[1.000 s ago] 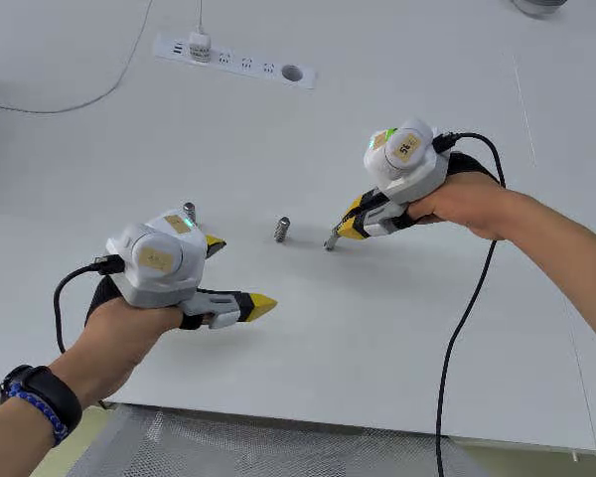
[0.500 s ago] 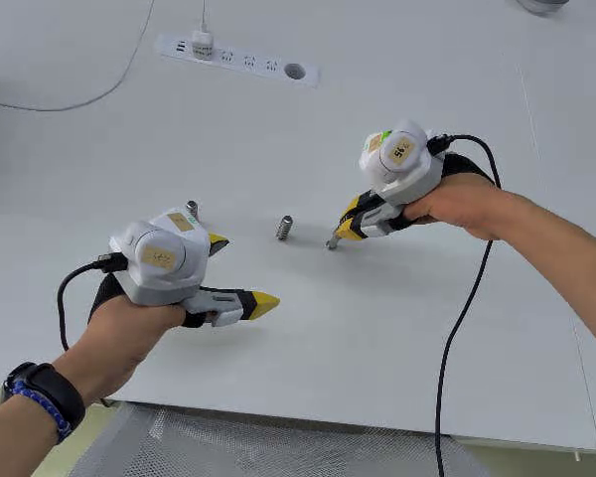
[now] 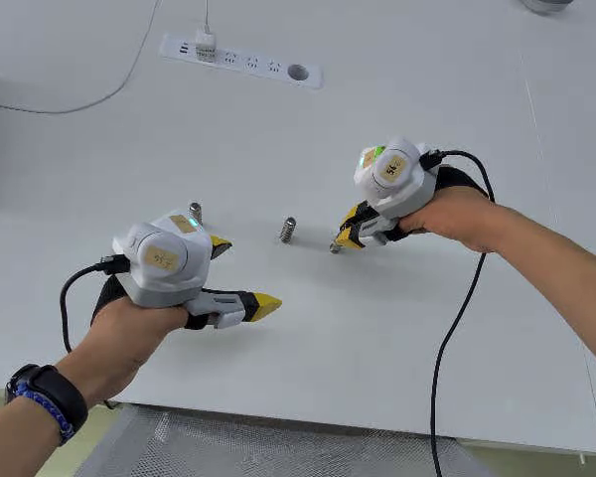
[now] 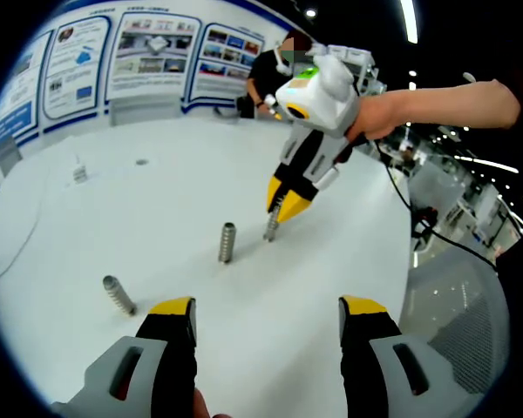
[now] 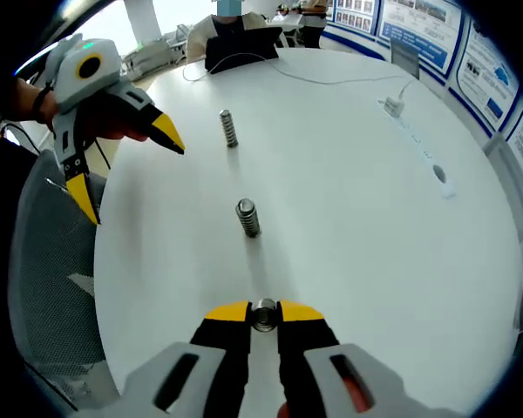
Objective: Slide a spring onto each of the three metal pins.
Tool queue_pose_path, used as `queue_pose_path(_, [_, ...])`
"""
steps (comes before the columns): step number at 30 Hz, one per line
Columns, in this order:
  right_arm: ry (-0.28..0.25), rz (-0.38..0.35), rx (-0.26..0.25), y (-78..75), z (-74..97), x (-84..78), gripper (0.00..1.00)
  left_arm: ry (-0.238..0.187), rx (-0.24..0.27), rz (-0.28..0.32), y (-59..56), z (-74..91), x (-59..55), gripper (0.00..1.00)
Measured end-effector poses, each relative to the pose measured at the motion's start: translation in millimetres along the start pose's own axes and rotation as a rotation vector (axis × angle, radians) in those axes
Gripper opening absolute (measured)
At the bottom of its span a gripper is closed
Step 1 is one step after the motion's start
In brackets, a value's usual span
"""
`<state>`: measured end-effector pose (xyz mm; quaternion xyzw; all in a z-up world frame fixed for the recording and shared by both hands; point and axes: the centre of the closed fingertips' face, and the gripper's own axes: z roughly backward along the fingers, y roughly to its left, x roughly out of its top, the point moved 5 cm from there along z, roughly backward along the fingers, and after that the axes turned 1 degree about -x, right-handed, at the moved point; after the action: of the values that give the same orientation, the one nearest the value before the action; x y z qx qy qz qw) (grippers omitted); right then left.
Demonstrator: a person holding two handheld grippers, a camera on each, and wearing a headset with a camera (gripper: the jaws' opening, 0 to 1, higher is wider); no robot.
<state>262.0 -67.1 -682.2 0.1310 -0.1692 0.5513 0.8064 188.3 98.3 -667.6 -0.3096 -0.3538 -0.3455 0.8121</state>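
Three pins stand in a row on the white table (image 3: 278, 129). The left pin (image 3: 195, 212) and the middle pin (image 3: 288, 230) each carry a coiled spring, also seen as the left pin (image 4: 119, 294) and middle pin (image 4: 227, 242). My right gripper (image 3: 342, 241) is tilted down with its yellow tips shut on the spring (image 5: 263, 313) at the third pin (image 4: 271, 226). My left gripper (image 3: 240, 273) hovers in front of the left pin, wide open and holding nothing; its fingertips (image 4: 174, 306) frame bare table.
A white power strip (image 3: 240, 62) with a plug and a grey cable lies at the back. A black cable (image 3: 455, 328) trails from the right gripper over the table's front edge (image 3: 377, 422). A person (image 4: 270, 74) stands beyond the far side.
The right gripper's body has dipped lower and closer over the third pin, tips staying on the spring. The left gripper has held its place, still open.
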Motion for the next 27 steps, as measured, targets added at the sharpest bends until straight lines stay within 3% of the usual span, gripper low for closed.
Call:
queue_pose_path(21, [0.001,-0.028,-0.006,-0.9,-16.1,-7.6,0.13,0.006,0.003,0.003,4.9,0.8,-3.7,0.67])
queue_pose_path(27, [-0.022,-0.062,-0.018,1.2,-11.0,-8.2,0.21,0.005,0.010,0.003,6.9,4.0,-4.6,0.67])
